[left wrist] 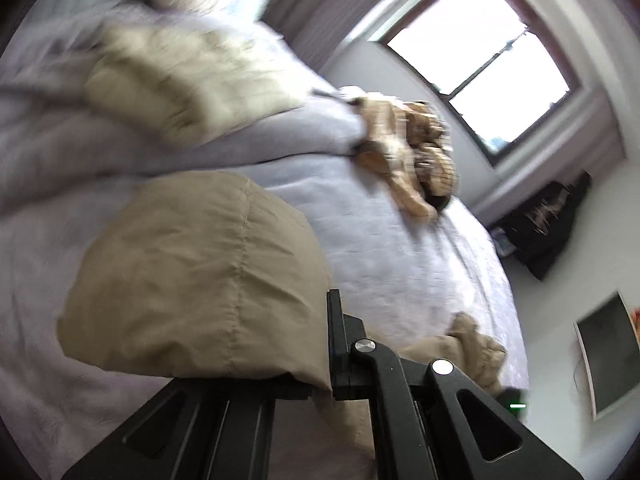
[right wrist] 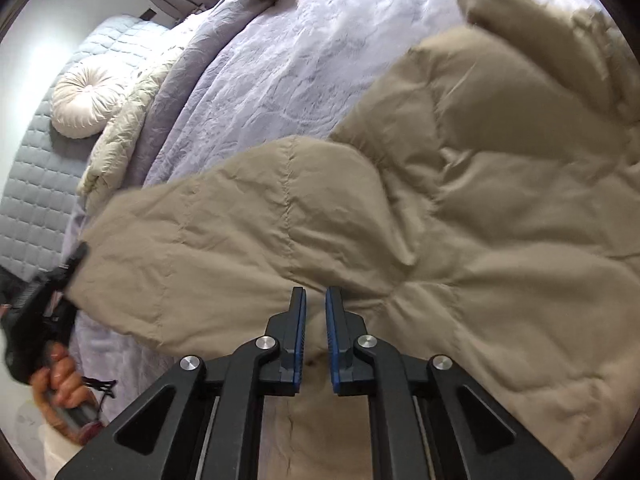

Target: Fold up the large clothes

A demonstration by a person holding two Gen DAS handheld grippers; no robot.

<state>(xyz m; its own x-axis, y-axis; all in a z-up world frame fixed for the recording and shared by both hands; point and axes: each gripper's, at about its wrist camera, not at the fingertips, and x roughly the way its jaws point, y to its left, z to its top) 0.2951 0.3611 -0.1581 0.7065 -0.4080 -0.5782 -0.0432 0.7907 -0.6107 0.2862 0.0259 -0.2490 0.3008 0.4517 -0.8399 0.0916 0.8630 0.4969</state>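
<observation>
- So the big tan puffer jacket [right wrist: 460,208] is spread on the bed [right wrist: 280,64], which has a lilac quilted cover. Body of the jacket sits toward the foot end, away from the round cushion [right wrist: 86,100] up by the headboard.
- One sleeve [right wrist: 208,248] sticks out from the body toward that cushion. That's the long line of the thing right now: cuff toward the headboard, shoulder back at the body.
- The left gripper [right wrist: 74,262] has the cuff end of that sleeve, seen from the right wrist camera. In its own view the fabric bulges over the jaws, so I'd say it's clamped on the sleeve, though one finger is hidden by cloth.
- The right gripper [right wrist: 316,312] is at the near edge of the jacket, roughly at the armpit, fingers at a narrow gap with tan fabric between them. Pinched or just hovering over it? I can't tell.
- What could go wrong, my guess: puffy slick fabric, so a cuff grip could slide out mid-swing if the sleeve is being carried across.
- Also if the right one isn't actually pinning the body, pulling the sleeve would probably drag the whole jacket toward the cushion instead of folding it.
- The left wrist view is blurry, so don't trust fine detail there. There's another rumpled garment [left wrist: 404,152] farther along the bed, well apart.
</observation>
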